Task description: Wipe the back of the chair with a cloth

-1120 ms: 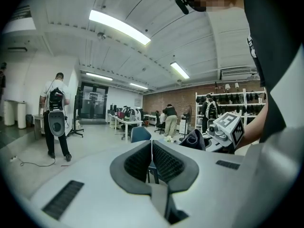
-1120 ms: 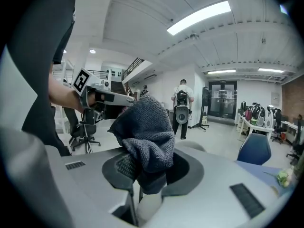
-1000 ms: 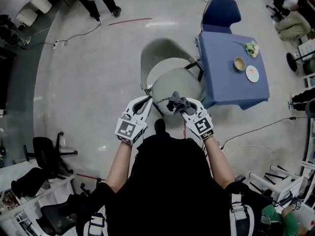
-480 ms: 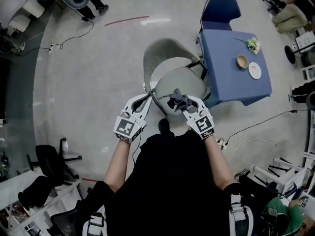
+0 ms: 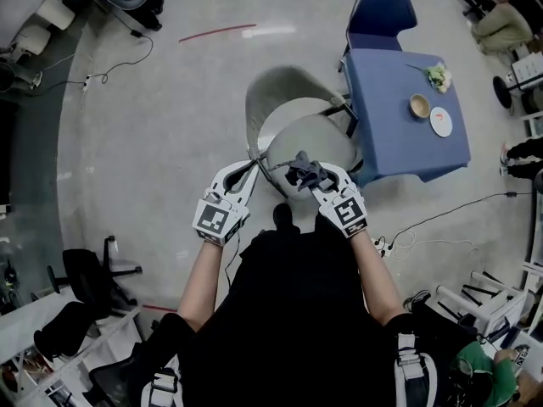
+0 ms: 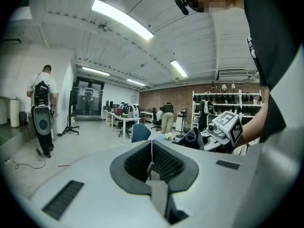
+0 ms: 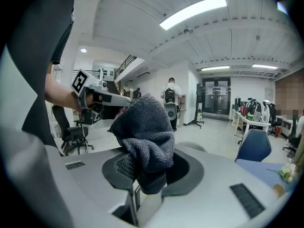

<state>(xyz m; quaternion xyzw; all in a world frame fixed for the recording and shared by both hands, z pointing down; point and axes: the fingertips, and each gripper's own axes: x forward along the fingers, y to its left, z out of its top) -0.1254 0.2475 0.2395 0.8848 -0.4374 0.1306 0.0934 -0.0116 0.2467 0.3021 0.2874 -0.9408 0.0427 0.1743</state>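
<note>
1. Two hand-held grippers. Left gripper (image 5: 251, 168): jaws drawn together to a sliver of a gap, with nothing seen between them. Right gripper (image 5: 310, 179): jaws clamped on the cloth.
2. One cloth (image 7: 145, 134), dark grey, knitted and bunched. It rises above the right gripper's pads, and its lower end hangs in the hollow behind them. In the head view it sits at the near edge of the chair's rounded panel.
3. One chair (image 5: 316, 142) with a grey-green shell. From above, seat and back overlap, and which curve is which is hard to make out. The legs are mostly hidden. The left gripper's tips are at the chair's near left edge; whether they touch it cannot be told.
4. One table (image 5: 392, 147) under a blue cover, just beside the chair's right side. Any gap between them cannot be made out.
5. Three items on the table:
   - a bowl (image 5: 414, 106) near the right edge, its contents too small to tell
   - a white plate (image 5: 440, 122) just beside the bowl, bearing a small red mark
   - a posy of flowers (image 5: 437, 76) at the far right corner
6. One blue chair (image 5: 382, 13) at the table's far edge.
7. Open room: bare floor (image 5: 170, 125) lies left of and beyond the grey-green chair. A cable (image 5: 441, 221) trails past the table's near edge.
8. Cut off: the wearer's dark torso (image 5: 288, 312) hides the floor directly below.
</note>
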